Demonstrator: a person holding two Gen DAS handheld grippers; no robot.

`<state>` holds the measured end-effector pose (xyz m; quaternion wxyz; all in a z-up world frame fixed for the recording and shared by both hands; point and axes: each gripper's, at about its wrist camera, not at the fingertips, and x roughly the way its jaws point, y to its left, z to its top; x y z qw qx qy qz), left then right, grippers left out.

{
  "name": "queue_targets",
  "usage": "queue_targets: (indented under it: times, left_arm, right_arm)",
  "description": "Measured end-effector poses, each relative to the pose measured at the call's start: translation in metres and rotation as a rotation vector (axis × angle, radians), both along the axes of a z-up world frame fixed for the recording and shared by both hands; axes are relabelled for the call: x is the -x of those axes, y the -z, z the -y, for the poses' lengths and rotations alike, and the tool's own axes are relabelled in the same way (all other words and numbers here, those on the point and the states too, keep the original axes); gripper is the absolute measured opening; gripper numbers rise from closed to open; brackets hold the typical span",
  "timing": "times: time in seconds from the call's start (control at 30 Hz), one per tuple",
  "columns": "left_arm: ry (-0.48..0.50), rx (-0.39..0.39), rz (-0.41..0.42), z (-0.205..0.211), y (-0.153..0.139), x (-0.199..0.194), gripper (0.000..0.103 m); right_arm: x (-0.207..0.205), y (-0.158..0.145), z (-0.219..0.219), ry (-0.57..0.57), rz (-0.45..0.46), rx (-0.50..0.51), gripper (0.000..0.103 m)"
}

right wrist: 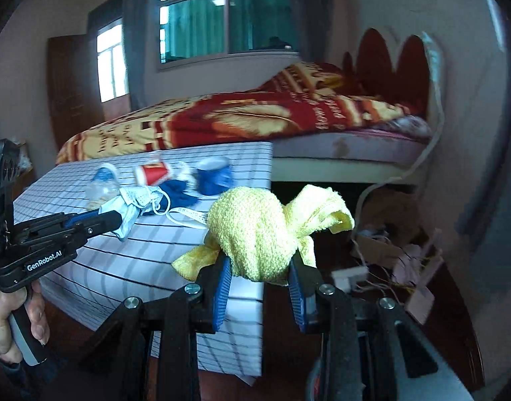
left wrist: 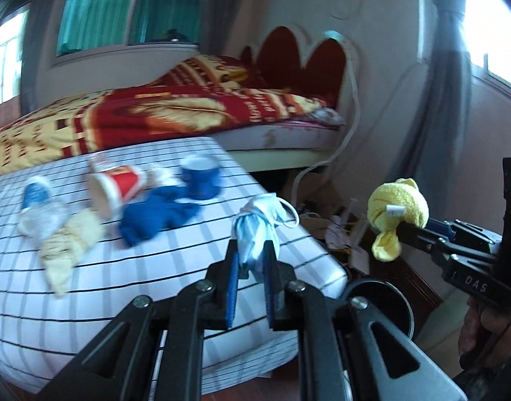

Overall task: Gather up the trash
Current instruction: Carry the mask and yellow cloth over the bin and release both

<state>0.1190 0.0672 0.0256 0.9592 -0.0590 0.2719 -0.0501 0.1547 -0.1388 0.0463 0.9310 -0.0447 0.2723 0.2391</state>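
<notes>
My left gripper [left wrist: 252, 249] is shut on a crumpled light-blue face mask [left wrist: 257, 217], held above the right edge of the striped table [left wrist: 155, 267]. In the right wrist view the same gripper [right wrist: 117, 220] carries the mask [right wrist: 135, 200] at the left. My right gripper [right wrist: 260, 265] is shut on a balled yellow towel [right wrist: 255, 234], held past the table's near corner. From the left wrist view that towel [left wrist: 395, 210] hangs off to the right. On the table lie a red paper cup [left wrist: 117, 187], a blue tub [left wrist: 202, 177], a blue cloth [left wrist: 158, 215], a plastic bottle [left wrist: 38, 210] and a beige cloth [left wrist: 71, 247].
A black round container [left wrist: 379, 299] stands on the floor just right of the table. Boxes and tangled clutter [right wrist: 389, 254] fill the floor by the wall. A bed with a red and yellow blanket [right wrist: 238, 120] lies behind the table. A hand [right wrist: 8, 317] grips the left handle.
</notes>
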Motion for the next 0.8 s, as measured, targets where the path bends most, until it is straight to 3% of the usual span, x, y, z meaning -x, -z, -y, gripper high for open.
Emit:
queue_targets:
  times: [0.5,0.8]
  left_arm:
    - [0.228,-0.024,-0.045,0.113,0.012,-0.015,0.015]
    - [0.358,-0.053,-0.113,0.175,0.038,-0.017,0.015]
  right_arm:
    - [0.006,0.026,0.119,0.222,-0.062,-0.014,0.034]
    - [0.017,0.06,0.166,0.267,-0.124,0.007,0.034]
